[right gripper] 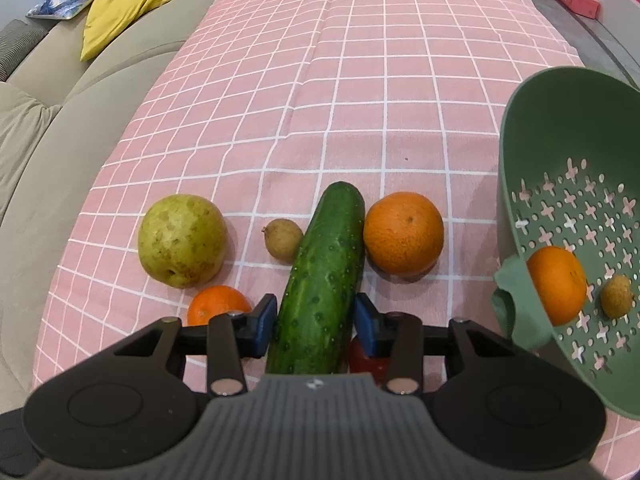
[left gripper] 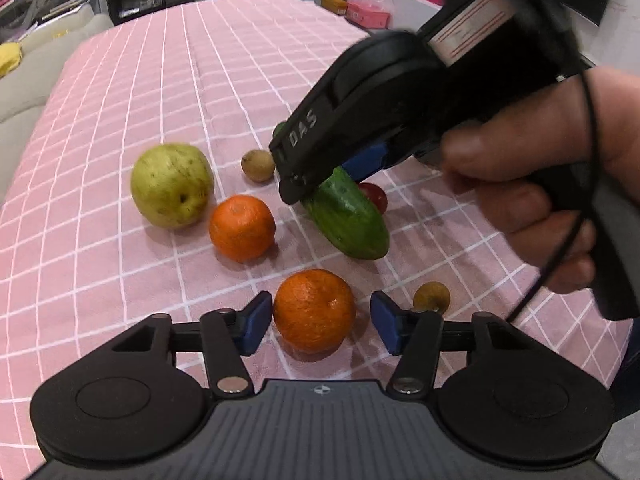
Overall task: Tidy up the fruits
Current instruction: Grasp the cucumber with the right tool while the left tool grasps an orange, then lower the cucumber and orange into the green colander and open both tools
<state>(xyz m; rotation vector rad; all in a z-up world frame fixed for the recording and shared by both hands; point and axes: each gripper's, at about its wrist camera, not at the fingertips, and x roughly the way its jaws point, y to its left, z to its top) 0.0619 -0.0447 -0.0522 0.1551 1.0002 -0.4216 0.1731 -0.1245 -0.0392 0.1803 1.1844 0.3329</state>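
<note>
An orange (left gripper: 314, 310) is seen nearest the left wrist camera, lying on the cloth between the blue pads (left gripper: 253, 326) of the left gripper (left gripper: 318, 326); the pads are spread wide, a gap is left on each side of the fruit, and nothing is held. A small brown longan (left gripper: 431, 297) is found just beyond the right-hand pad, at about two o'clock from that orange. Farther out, at eleven o'clock, a second orange (left gripper: 242, 227) is set, with a pale green pear (left gripper: 171, 185) beside it at ten o'clock and another longan (left gripper: 258, 165) behind.

The view toward one o'clock is blocked by the right gripper (left gripper: 320, 184) and the hand (left gripper: 552, 184) around its handle. In the right wrist view, the cucumber (right gripper: 322, 280) is framed by the right gripper's (right gripper: 316, 320) pads (right gripper: 266, 326), which are closed to its flanks on both sides; whether it is squeezed or only touched cannot be told. A red fruit (right gripper: 362, 360) is partly hidden under the right-hand pad.

The pink checked tablecloth (right gripper: 360, 80) is spread beneath everything. At three o'clock in the right wrist view a green perforated colander (right gripper: 540, 128) is tilted, with an orange (right gripper: 556, 284) and a longan (right gripper: 616, 296) already inside. A beige sofa (right gripper: 60, 128) with a yellow cushion (right gripper: 128, 8) is seen at ten o'clock
</note>
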